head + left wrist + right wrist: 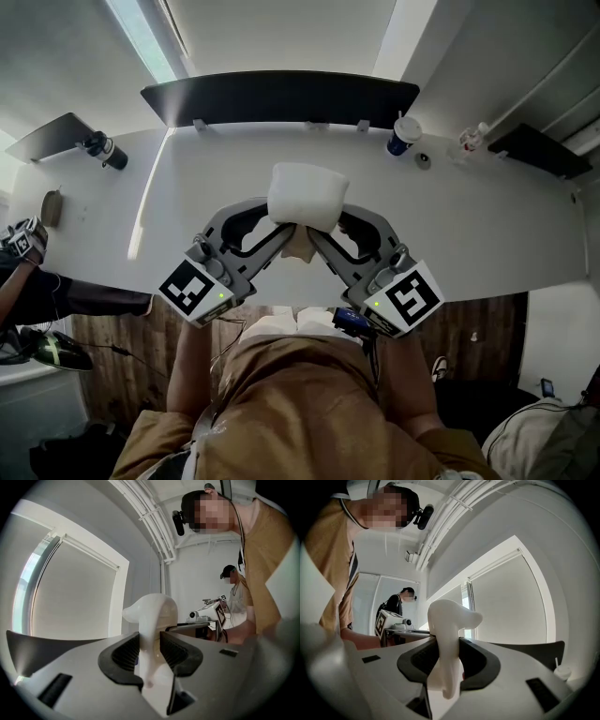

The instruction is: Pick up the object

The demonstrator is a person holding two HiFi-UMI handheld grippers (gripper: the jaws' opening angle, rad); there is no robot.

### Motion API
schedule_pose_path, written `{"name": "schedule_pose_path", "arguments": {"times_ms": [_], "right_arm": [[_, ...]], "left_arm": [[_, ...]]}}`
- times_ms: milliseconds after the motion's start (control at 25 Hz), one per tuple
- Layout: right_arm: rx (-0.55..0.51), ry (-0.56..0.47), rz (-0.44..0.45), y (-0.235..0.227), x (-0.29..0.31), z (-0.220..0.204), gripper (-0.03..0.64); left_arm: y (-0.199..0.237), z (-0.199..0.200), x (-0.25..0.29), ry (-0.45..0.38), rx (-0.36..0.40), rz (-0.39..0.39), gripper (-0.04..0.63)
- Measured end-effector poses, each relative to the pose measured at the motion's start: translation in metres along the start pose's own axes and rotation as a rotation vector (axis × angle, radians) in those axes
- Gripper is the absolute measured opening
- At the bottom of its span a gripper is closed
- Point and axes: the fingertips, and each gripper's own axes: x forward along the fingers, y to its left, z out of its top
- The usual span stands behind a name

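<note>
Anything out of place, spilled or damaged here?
Nothing spilled or broken. Only oddity: the soft white object is pinched by both the left hand-held gripper and the right hand-held gripper at once, squeezed thin in each grip, over the white table.

A white curved table [487, 225] stands over wooden flooring [473, 328], bright window [70, 592].

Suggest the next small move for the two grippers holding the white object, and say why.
Probably raise both grippers together, straight up, without loosening either grip. The left gripper and right gripper each clamp the white object from opposite sides over the table; moving only one would likely twist it.
</note>
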Motion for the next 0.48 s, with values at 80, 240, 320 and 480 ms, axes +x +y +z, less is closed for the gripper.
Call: {"name": "schedule_pose_path", "arguments": {"times_ms": [80,240,320,480], "right_arm": [[0.006,-0.008,0.006,0.0006,0.0014,0.0001,0.138],[-0.001,-0.011,0.012,0.0013,0.0009,0.0008,0.137],[-0.001,-0.011,0.013,0.0007,0.0009,0.0004,0.137],[0.007,0.0,0.009,-0.0009,0.0007,-0.0021,0.137]], "left_arm": [[0.0006,-0.001,-0.001,0.0,0.006,-0.006,0.14],[-0.0003,0.0008,-0.0006,-0.004,-0.005,-0.002,0.14],[0.001,0.0007,-0.0006,0.002,-0.007,0.009,0.14],[0.0005,-0.0019,-0.0009,0.003,0.005,-0.004,0.14]]}}
